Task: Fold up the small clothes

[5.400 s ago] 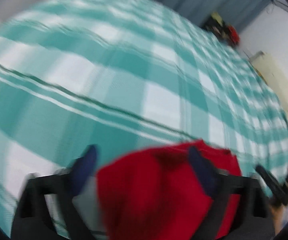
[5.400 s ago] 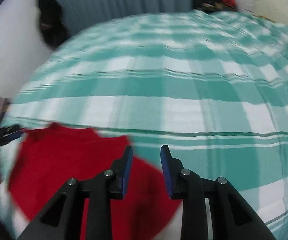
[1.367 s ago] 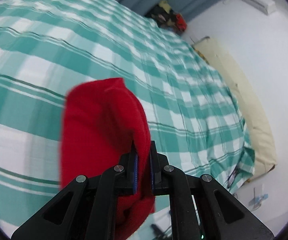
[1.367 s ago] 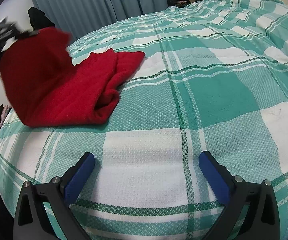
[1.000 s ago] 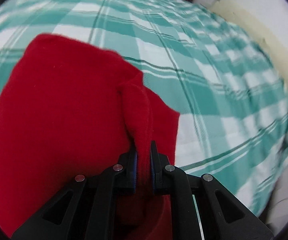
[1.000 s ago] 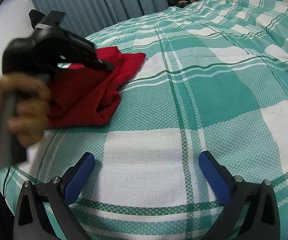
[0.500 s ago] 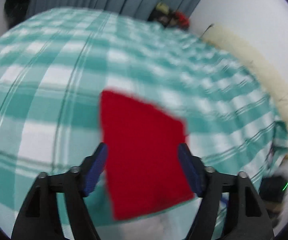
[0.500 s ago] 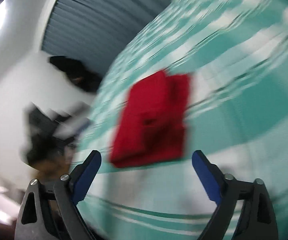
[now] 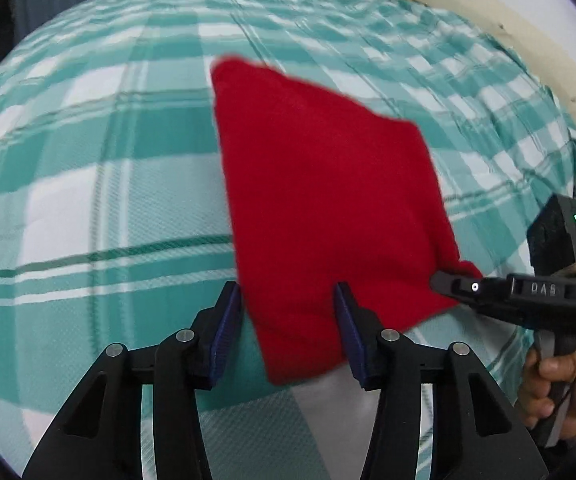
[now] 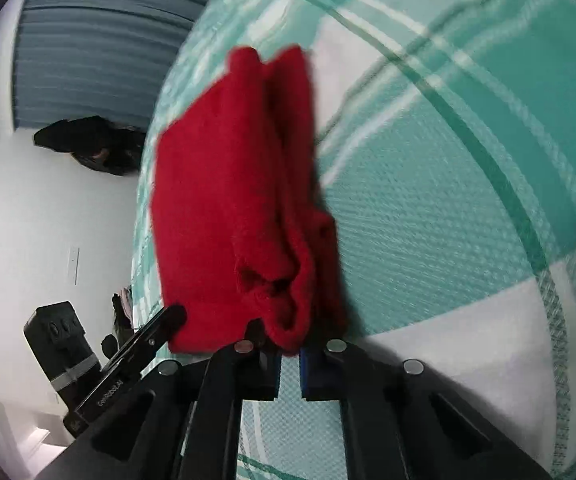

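The folded red fleece-like garment (image 9: pixel 328 200) lies on the teal-and-white checked bedspread (image 9: pixel 99 184), and it looks soft, light and thick, likely to sag and slide open unless taken at a stacked corner or folded edge where all layers can be pinched together. The left gripper (image 9: pixel 288 312) has its jaws spread apart astride the near edge, grasping nothing, while the right gripper (image 10: pixel 290 360) has its jaws nearly closed at the garment's near corner; whether cloth is caught between them I cannot tell. Writing on the right gripper's body, seen from the left wrist view, seems to read "DAS", and a small label on the left gripper's finger is too blurred to read.
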Available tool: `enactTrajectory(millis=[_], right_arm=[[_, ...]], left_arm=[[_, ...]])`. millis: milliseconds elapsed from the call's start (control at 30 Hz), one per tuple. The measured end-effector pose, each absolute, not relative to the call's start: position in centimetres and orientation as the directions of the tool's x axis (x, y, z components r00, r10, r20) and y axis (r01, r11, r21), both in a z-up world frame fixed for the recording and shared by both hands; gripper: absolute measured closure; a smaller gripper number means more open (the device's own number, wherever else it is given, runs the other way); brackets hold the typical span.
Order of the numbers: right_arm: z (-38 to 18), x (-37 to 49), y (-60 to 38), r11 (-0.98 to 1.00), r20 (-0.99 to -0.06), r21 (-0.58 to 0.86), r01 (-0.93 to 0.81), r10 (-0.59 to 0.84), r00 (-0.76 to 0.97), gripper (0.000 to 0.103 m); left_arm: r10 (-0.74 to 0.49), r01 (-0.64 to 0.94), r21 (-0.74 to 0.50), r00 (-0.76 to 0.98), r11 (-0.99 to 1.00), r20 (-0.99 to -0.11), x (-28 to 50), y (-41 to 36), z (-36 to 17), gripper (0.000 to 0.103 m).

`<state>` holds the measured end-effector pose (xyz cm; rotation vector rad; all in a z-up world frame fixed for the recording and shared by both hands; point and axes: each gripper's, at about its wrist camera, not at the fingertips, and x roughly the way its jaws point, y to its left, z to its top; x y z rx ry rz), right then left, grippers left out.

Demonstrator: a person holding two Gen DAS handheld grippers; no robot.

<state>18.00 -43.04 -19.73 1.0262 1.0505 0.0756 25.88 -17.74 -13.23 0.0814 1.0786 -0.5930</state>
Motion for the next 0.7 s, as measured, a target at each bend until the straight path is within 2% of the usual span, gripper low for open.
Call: enactTrajectory(millis=[33, 133, 233, 267, 367, 433, 467, 500, 533, 633, 700], right_arm=[[-18.9, 18.1, -42.9, 0.586, -0.68, 0.721, 0.37, 0.496, 0.54, 0.075], [-16.9, 17.6, -43.9, 0.617, -0.686, 0.707, 0.346, 0.48, 0.547, 0.059], [-13.4, 17.5, -46.3, 0.699, -0.713, 0.63, 0.337, 0.348, 0.609, 0.058], [-12.6, 18.3, -47.1, 0.709, -0.704, 0.625, 0.326, 0.333, 0.627, 0.058], [-12.9, 23.3, -48.5, 0.675, -0.669, 0.68, 0.287, 0.412, 0.619, 0.058], [-14.6, 26.7, -48.6, 0.652, -0.672, 0.698, 0.297, 0.452, 0.587, 0.058], [-15.6, 28.0, -48.4, 0.633, -0.657, 0.72, 0.286, 0.488, 0.574, 0.06], [-16.7, 29.5, -48.0, 0.623, -0.654, 0.729, 0.284, 0.51, 0.558, 0.084], [-16.8, 29.6, -47.8, 0.637, -0.667, 0.715, 0.289, 0.498, 0.554, 0.098], [-14.9, 28.7, -47.4, 0.726, -0.712, 0.628, 0.281, 0.389, 0.585, 0.098], [-16.6, 28.3, -48.1, 0.764, -0.785, 0.542, 0.35, 0.313, 0.535, 0.098]], left_arm=[[-0.415, 0.474, -0.21, 0.381, 0.855, -0.826, 25.6, -17.3, -11.9, 0.052], [-0.445, 0.477, -0.206, 0.467, 0.854, -0.764, 24.7, -16.8, -9.2, 0.051], [-0.501, 0.534, -0.212, 0.483, 0.819, -0.718, 24.2, -18.1, -8.5, 0.051], [-0.508, 0.563, -0.203, 0.46, 0.801, -0.728, 24.3, -19.4, -9.3, 0.051], [-0.475, 0.597, -0.179, 0.385, 0.782, -0.791, 24.3, -22.1, -13.2, 0.053], [-0.443, 0.613, -0.118, 0.411, 0.781, -0.797, 23.6, -22.8, -14.6, 0.054], [-0.436, 0.623, -0.087, 0.433, 0.777, -0.789, 23.2, -23.0, -14.8, 0.054], [-0.433, 0.628, -0.074, 0.442, 0.774, -0.785, 23.0, -23.0, -14.8, 0.053], [-0.433, 0.63, -0.07, 0.444, 0.773, -0.785, 22.8, -23.0, -14.8, 0.053], [-0.452, 0.622, -0.108, 0.429, 0.776, -0.782, 23.0, -22.5, -14.7, 0.053], [-0.47, 0.623, -0.132, 0.416, 0.771, -0.779, 23.1, -22.6, -15.1, 0.051]])
